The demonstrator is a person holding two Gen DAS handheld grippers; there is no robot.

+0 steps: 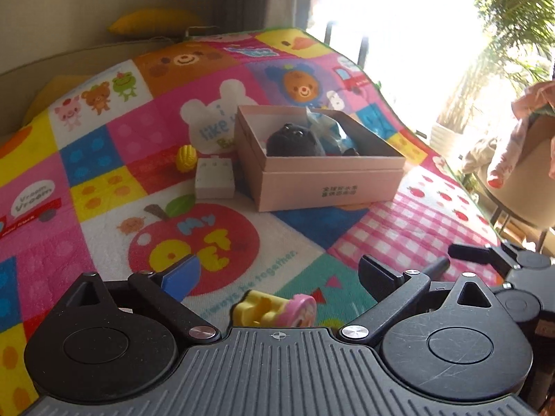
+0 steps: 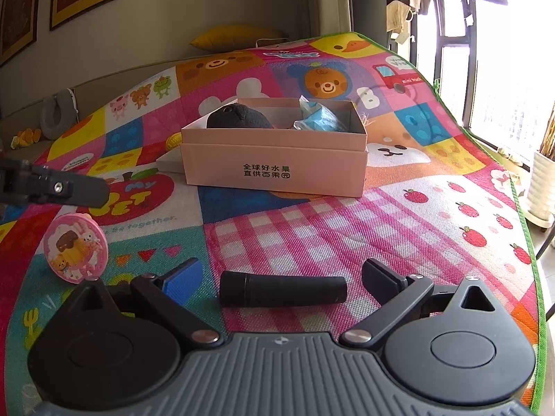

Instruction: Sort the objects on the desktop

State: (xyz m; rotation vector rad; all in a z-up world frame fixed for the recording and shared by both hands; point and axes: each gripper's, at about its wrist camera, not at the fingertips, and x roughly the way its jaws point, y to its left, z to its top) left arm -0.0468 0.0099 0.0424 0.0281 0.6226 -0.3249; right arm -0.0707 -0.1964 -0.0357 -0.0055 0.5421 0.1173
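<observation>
A yellow toy stamp with a pink round end [image 1: 274,308] lies on the colourful play mat [image 1: 104,159]. It is low between the wide-apart fingers of my left gripper [image 1: 277,275], which is open and not touching it. The right wrist view shows the same stamp's pink picture face [image 2: 76,249] under a left finger [image 2: 52,187]. A black cylinder [image 2: 282,289] lies crosswise on the mat between the fingers of my right gripper [image 2: 282,279], which is open with a gap at each end. Ahead stands an open pink box [image 1: 312,180] holding a black plush [image 1: 291,138] and a blue packet [image 1: 333,131].
Left of the box lie a white block [image 1: 214,178] and a small yellow ridged toy [image 1: 186,159]. The mat's green edge [image 2: 520,187] drops off on the right, towards a bright window. A yellow cushion [image 2: 239,36] rests by the far wall.
</observation>
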